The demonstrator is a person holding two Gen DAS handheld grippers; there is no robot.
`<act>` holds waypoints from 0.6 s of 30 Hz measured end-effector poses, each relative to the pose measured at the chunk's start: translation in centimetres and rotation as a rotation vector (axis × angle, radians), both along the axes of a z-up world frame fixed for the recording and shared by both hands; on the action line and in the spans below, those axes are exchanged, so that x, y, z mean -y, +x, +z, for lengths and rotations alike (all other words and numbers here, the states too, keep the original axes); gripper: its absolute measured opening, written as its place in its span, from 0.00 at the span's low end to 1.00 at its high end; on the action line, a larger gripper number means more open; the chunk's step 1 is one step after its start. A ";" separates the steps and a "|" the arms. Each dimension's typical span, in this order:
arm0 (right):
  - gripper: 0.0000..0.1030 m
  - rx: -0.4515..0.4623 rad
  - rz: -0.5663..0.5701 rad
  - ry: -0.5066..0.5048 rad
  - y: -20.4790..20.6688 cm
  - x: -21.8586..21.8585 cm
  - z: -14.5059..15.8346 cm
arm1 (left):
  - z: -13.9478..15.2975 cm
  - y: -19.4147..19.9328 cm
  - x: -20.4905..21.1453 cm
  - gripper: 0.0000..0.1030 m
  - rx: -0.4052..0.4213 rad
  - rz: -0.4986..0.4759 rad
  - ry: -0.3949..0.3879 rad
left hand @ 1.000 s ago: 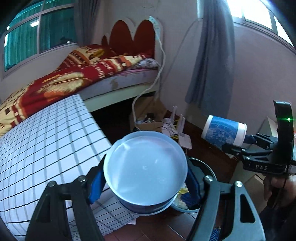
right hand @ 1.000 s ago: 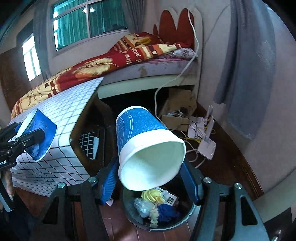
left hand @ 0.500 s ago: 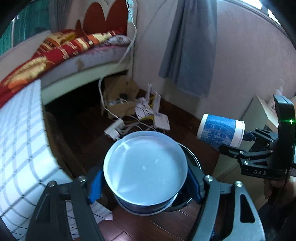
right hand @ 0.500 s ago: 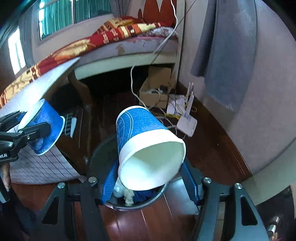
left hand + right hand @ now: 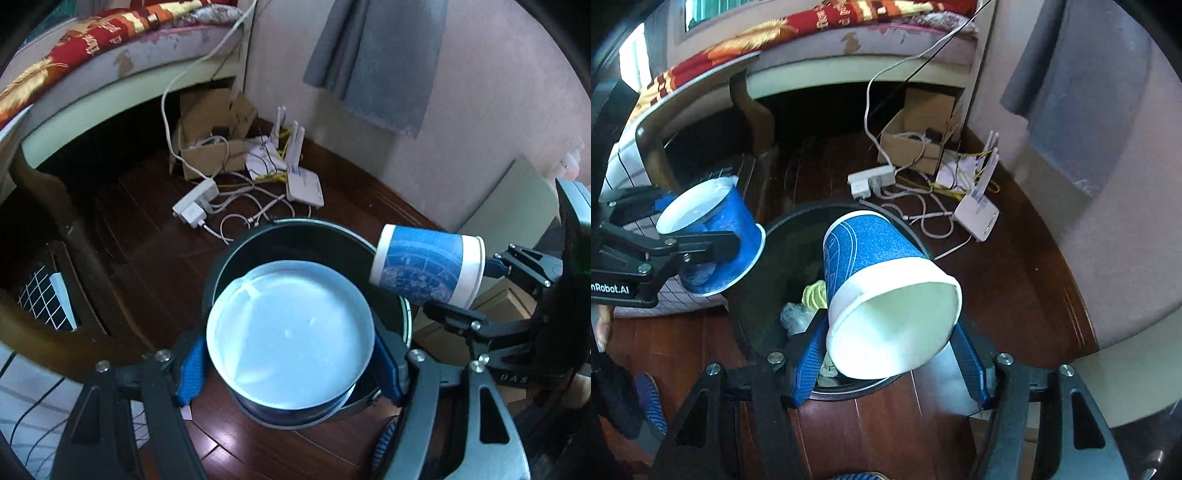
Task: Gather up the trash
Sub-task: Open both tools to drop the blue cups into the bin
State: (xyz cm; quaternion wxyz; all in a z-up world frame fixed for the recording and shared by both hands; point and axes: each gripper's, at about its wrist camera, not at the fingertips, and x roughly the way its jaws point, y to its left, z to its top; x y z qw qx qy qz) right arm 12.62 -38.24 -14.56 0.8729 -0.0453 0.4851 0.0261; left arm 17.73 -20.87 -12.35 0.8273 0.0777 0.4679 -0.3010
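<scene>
I have a blue paper cup in each gripper, and both hang over the black trash bin (image 5: 236, 254) on the dark wood floor (image 5: 1015, 280). My left gripper (image 5: 288, 373) has its blue fingers (image 5: 190, 373) clamped on the sides of the left cup (image 5: 288, 339), whose white open mouth faces my camera straight above the bin's opening. My right gripper (image 5: 890, 362) has its fingers (image 5: 809, 362) closed on the right cup (image 5: 882, 288) near its white rim; that cup is tilted, base pointing down and away into the bin. In the right wrist view I see crumpled trash (image 5: 809, 299) already lying inside the bin, yellow and pale pieces among it. Beyond the bin, toward the wall, a white power strip (image 5: 194, 203), a tangle of cables and a white router (image 5: 304, 188) lie on the floor beside a cardboard box (image 5: 210, 133). Behind that box stands the bed (image 5: 129, 62) with its red patterned blanket.
</scene>
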 end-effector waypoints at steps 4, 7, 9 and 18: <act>0.64 -0.030 0.029 -0.015 0.5 -0.7 -1.4 | -1.1 1.1 0.6 0.73 -0.040 -0.017 0.005; 0.69 -0.043 0.054 -0.020 1.1 -1.1 -2.2 | -2.2 1.7 1.3 0.73 -0.098 -0.058 -0.019; 0.83 -0.058 0.082 -0.057 1.6 -1.6 -3.0 | -3.4 2.6 1.5 0.74 -0.163 -0.084 -0.019; 1.00 -0.115 -0.017 -0.067 2.0 0.1 -4.6 | -4.1 2.4 -2.8 1.00 -0.096 0.129 0.060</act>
